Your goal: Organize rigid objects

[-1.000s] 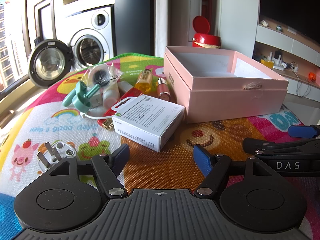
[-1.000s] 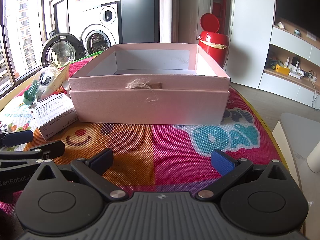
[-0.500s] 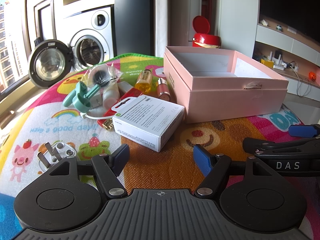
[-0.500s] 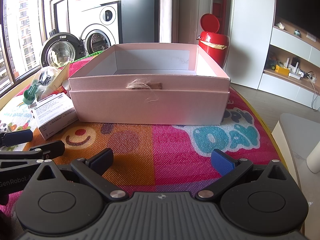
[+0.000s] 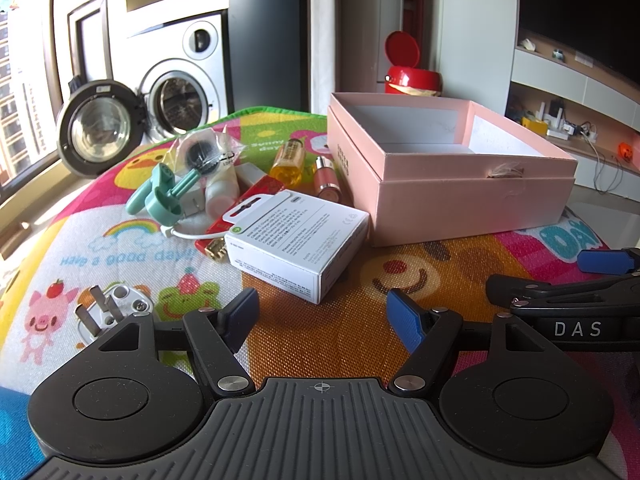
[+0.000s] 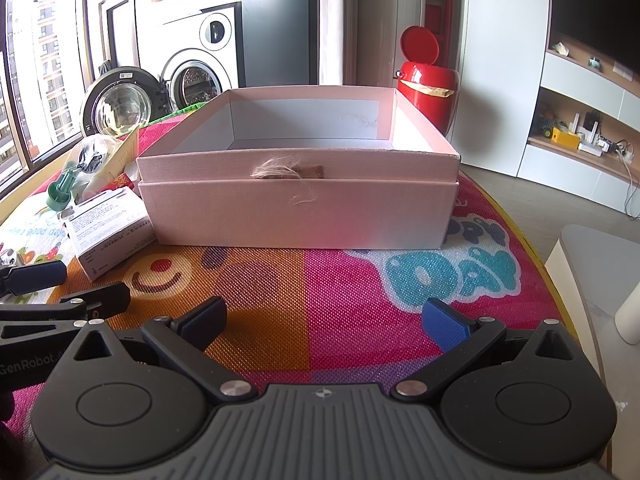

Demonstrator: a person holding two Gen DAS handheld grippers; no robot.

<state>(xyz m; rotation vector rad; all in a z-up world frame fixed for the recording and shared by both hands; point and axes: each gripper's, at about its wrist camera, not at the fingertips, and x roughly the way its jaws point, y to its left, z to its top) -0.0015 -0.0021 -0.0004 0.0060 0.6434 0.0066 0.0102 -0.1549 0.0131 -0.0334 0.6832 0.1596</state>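
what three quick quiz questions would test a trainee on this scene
1. True or false: the pink box already holds items.
2. Which lies nearest the left tongs: A) white carton B) amber bottle C) teal plastic piece?
3. Fill in: both tongs, including the right tongs, are ___.

Key: 1 false, no items show inside it; 2 A; 3 open, gripping nothing.

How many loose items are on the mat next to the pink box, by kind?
White retail box: 1
Small bottles, amber and pink: 2
Teal plastic pieces: 2
Clear bag with a dark part: 1
White bottle: 1
Red pack: 1
Wall plug: 1
Total: 9, all outside the pink box; overlaps may hide more.
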